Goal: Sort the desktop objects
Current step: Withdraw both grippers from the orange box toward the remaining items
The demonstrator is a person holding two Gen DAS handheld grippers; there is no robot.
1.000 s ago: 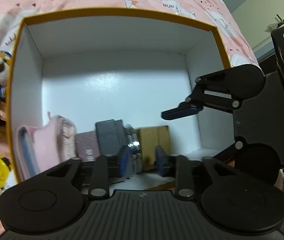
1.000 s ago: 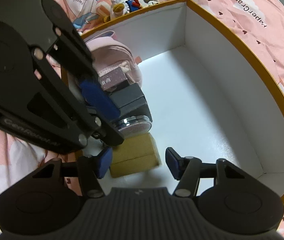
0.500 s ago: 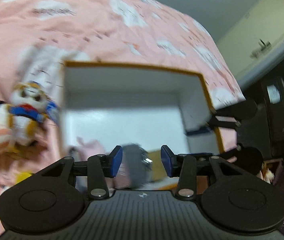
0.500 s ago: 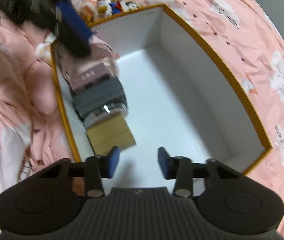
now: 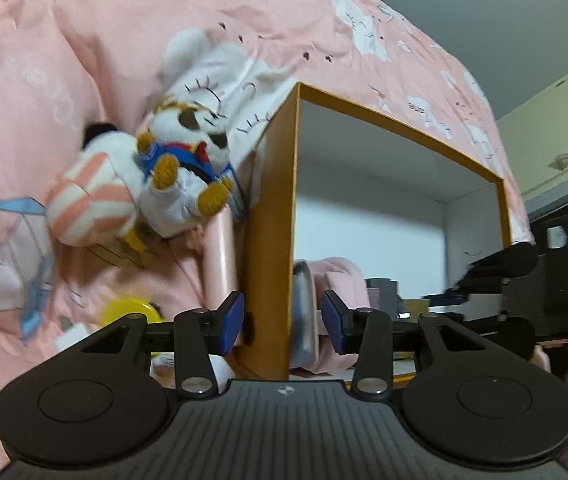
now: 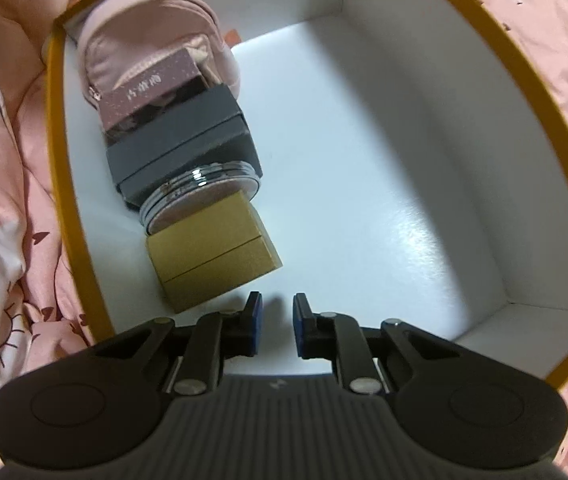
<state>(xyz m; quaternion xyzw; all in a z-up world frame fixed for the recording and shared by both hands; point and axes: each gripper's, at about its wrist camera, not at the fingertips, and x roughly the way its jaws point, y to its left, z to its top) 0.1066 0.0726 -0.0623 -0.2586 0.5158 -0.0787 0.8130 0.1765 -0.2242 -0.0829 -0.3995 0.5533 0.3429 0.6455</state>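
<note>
Kraft box (image 6: 214, 252) in orange-rimmed box (image 6: 531, 92), beside closing empty right tongs (image 6: 274, 322)

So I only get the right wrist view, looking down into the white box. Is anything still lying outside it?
Observer: Yes, a plush toy lies on the pink bedspread, right beside the box.
Operator: Anything else out there?
Observer: A yellow round thing, lower down, partly hidden behind the left gripper.
Operator: Is that gripper holding something?
Observer: No, it is open and grips nothing; the box's orange corner shows between its fingers.
</note>
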